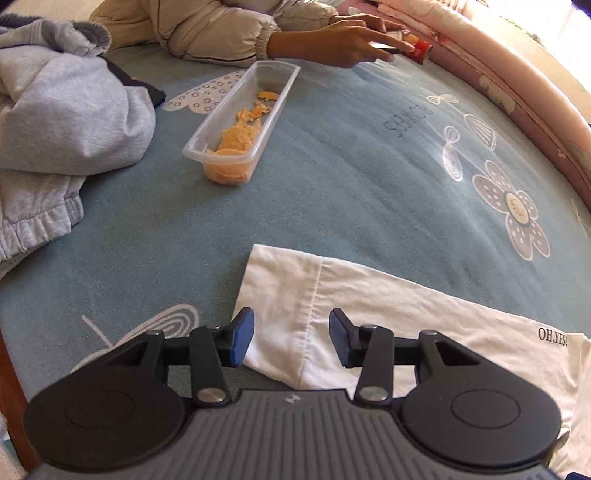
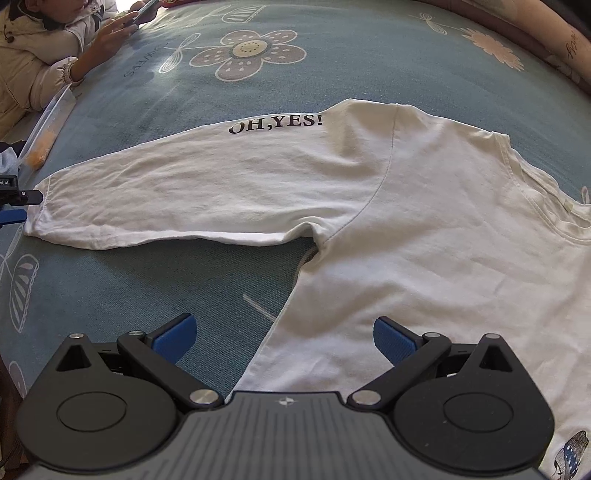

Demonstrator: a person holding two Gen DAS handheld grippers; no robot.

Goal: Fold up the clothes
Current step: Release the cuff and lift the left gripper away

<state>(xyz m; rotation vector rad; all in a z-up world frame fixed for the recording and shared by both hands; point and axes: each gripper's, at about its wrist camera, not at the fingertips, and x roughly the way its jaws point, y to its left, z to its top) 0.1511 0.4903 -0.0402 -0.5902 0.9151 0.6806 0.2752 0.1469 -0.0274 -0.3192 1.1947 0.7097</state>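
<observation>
a white long-sleeved t-shirt is spread flat on a blue-grey bedsheet printed with flowers, with one sleeve stretched straight out to the side and "oh,yes!" printed in black near the shoulder. the left gripper is seen hovering over the cuff end of that sleeve, its blue pads parted, with the hem seam showing in the gap and nothing pinched. the same gripper's tip can just be made out at the far left edge of the right wrist view, right beside the cuff. the right gripper is held over the side edge of the shirt body just below the armpit, jaws spread wide, the fabric edge running up between them but not gripped. further back on the bed, a clear plastic container with orange crumbly snack bits in it is set down, and a rumpled light grey hoodie is piled on the left. a person in a beige puffy jacket is leaned on the bed at the far side, one hand touching a phone, beside a small red can. a pink floral quilt is bunched along the far edge.
</observation>
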